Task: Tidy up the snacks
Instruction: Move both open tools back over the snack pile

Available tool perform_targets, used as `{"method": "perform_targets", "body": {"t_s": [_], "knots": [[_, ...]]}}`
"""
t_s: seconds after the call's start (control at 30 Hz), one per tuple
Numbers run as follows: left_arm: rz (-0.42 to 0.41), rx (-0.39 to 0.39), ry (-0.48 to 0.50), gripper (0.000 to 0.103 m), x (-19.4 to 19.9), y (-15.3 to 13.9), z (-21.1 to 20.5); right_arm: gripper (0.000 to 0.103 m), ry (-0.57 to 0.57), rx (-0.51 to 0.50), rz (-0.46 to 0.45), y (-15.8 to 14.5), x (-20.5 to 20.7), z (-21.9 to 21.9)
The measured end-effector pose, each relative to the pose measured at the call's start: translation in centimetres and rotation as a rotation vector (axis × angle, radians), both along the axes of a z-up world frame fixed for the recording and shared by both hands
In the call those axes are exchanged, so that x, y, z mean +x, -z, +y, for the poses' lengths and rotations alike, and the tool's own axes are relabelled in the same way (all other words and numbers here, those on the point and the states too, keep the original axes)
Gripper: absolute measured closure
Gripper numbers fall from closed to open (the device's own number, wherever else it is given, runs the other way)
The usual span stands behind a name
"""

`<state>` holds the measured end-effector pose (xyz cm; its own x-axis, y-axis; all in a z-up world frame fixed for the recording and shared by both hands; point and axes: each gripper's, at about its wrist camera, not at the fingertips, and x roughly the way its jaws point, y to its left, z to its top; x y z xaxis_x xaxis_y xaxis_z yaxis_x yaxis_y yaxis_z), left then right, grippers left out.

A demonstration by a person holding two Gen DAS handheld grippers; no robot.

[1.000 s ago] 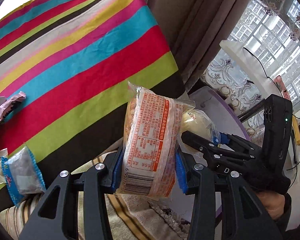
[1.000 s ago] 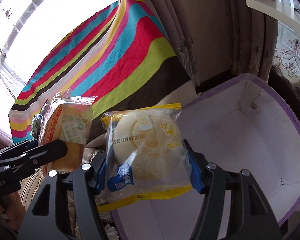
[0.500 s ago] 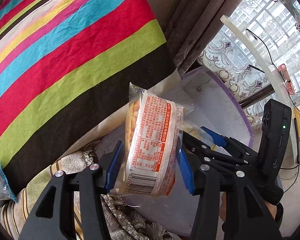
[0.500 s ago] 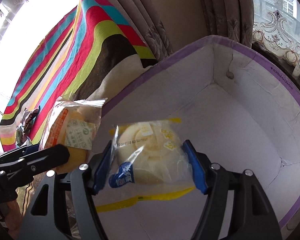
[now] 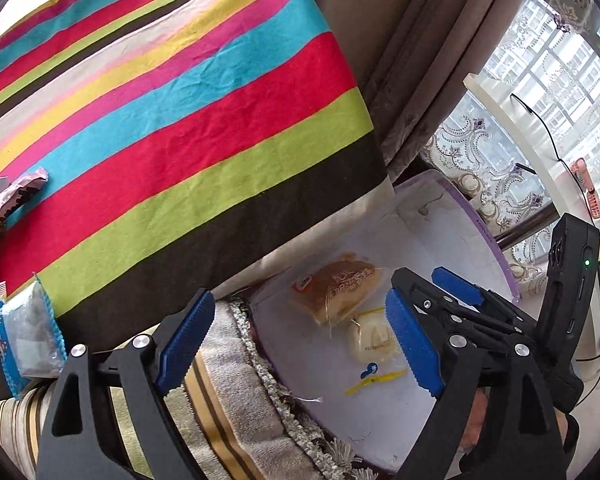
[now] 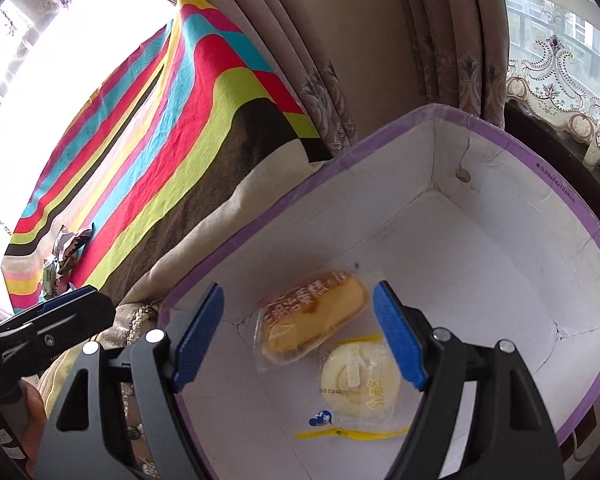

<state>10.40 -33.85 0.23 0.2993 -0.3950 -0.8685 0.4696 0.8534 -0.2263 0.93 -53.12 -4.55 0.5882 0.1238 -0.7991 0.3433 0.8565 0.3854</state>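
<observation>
Two wrapped snacks lie on the floor of a white box with a purple rim (image 6: 400,128) (image 5: 496,240). One is a golden cake in clear wrap (image 6: 312,316) (image 5: 334,290). Beside it rests a round pale bun in a yellow-edged wrapper (image 6: 360,384) (image 5: 374,340). My right gripper (image 6: 300,334) hangs above them, jaws opening, nothing between the blue pads. My left gripper (image 5: 300,342) is also opening and empty, over the box's near-left edge. The right gripper (image 5: 432,292) shows in the left wrist view too.
A striped cloth (image 5: 172,112) covers the surface left of the box. More wrapped snacks lie on it: a blue-edged packet (image 5: 28,336) and crumpled wrappers (image 5: 16,196) (image 6: 70,248). A fringed towel (image 5: 236,400) sits by the box. Curtains (image 6: 380,48) hang behind.
Both grippers opened. The cake dropped from the left gripper and the bun from the right; both now lie in the box.
</observation>
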Motion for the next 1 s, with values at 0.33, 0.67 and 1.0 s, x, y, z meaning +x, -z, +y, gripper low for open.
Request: {"method": "perform_targets", "body": {"t_s": [0.33, 0.67, 1.0], "knots": [[-0.063, -0.049, -0.105, 0.02, -1.4, -2.2, 5.8, 0.025, -0.057, 0.018, -0.08, -3.1, 0.6, 2.8], [-0.115, -0.093, -0.274, 0.028, -3.4, -3.7, 15.4, 0.025, -0.254, 0.009, -0.111, -7.3, 2.9, 10.3], [-0.124, -0.076, -0.518, 0.036, -5.5, -3.2, 27.1, 0.025, -0.463, -0.012, -0.05, -7.6, 4.2, 19.7]]}}
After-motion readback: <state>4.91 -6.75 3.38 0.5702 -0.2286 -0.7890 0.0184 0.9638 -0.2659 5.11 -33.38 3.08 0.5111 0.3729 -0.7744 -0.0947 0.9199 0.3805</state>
